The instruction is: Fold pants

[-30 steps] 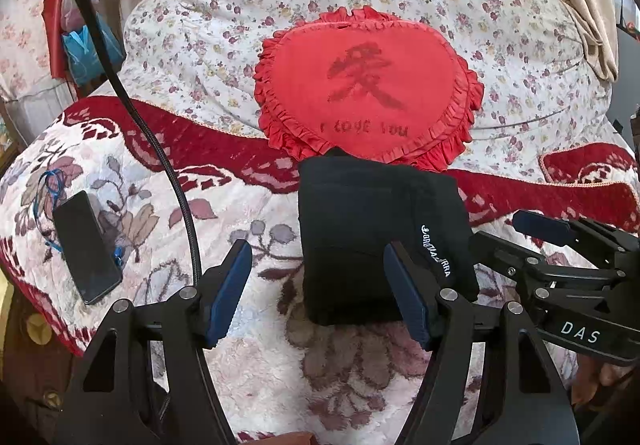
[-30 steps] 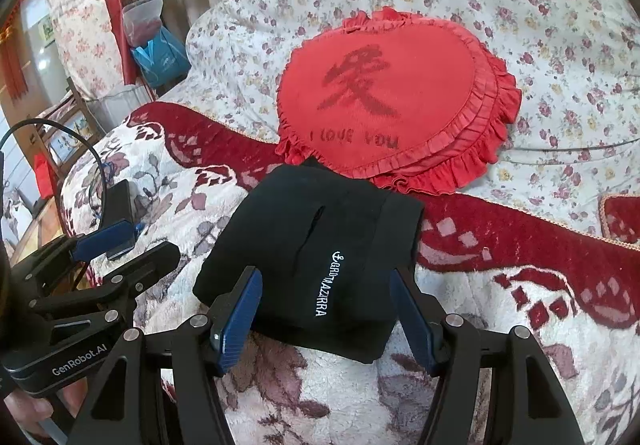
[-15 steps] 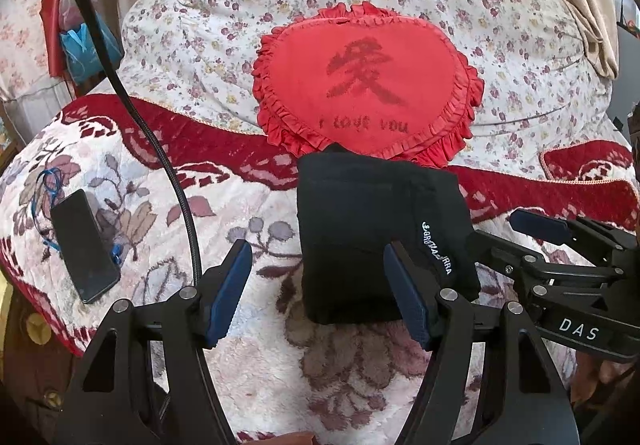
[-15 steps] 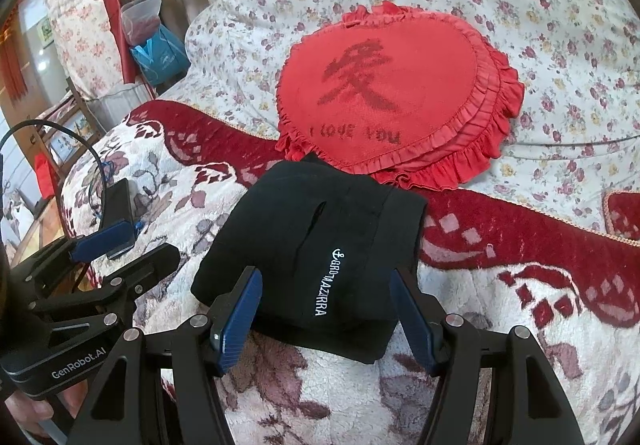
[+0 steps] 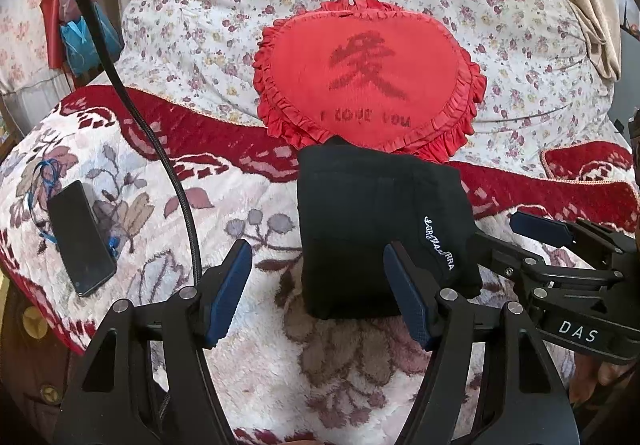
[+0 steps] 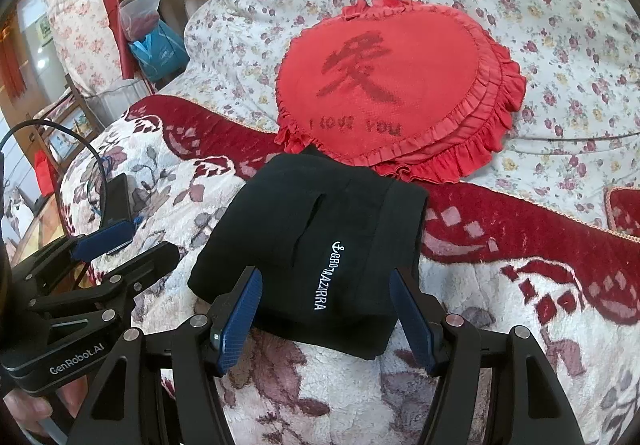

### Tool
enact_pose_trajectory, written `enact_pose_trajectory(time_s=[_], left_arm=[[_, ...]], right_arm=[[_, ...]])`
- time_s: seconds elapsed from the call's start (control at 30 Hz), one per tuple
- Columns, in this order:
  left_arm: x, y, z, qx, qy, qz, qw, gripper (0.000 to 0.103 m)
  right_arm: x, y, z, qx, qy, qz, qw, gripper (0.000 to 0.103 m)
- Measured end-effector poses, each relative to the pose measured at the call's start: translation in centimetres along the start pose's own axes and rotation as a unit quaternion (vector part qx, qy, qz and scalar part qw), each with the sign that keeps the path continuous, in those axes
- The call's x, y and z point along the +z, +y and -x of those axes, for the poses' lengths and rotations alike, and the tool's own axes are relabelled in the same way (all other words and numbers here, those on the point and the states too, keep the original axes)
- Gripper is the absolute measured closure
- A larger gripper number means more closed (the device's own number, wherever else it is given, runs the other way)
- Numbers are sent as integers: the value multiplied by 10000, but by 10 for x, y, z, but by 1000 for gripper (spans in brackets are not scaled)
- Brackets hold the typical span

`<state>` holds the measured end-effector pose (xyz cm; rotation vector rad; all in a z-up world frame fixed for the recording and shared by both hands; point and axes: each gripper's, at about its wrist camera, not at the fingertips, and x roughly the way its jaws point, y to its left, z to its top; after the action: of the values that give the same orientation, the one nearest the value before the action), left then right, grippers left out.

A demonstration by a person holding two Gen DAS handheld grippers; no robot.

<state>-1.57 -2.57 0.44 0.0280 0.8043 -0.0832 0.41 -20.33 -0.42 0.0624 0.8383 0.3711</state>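
Observation:
The black pants (image 5: 372,229) lie folded into a compact rectangle on the plush flowered blanket (image 5: 248,357), white lettering along one side. My left gripper (image 5: 318,279) hovers just in front of the bundle's near left corner, open, with nothing pressed between its blue pads. In the right wrist view the pants (image 6: 320,233) sit straight ahead of my right gripper (image 6: 325,277), which is open too; the bundle's near edge shows between the fingers, untouched. Each gripper appears in the other's view: the right gripper (image 5: 516,241) beside the pants' right edge, the left gripper (image 6: 136,245) off their left.
A red heart-shaped frilled cushion (image 5: 368,81) leans on a flowered quilt (image 5: 520,25) right behind the pants. A black phone (image 5: 80,241) lies at the blanket's left edge, and a black cable (image 5: 160,149) arcs over the left side. Bags (image 6: 156,45) hang at the far left.

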Motion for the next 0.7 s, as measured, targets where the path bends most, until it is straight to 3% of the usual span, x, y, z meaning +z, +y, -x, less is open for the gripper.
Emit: enact_pose_trajectory(time_s=[0.43, 0.7], left_arm=[[-3, -1, -2, -8, 28, 17, 10000, 34], [-5, 0, -8, -41, 81, 65, 9999, 34]], right_arm=[[-4, -4, -3, 4, 23, -51, 10000, 39], [-10, -31, 0, -196, -179, -238, 9994, 39]])
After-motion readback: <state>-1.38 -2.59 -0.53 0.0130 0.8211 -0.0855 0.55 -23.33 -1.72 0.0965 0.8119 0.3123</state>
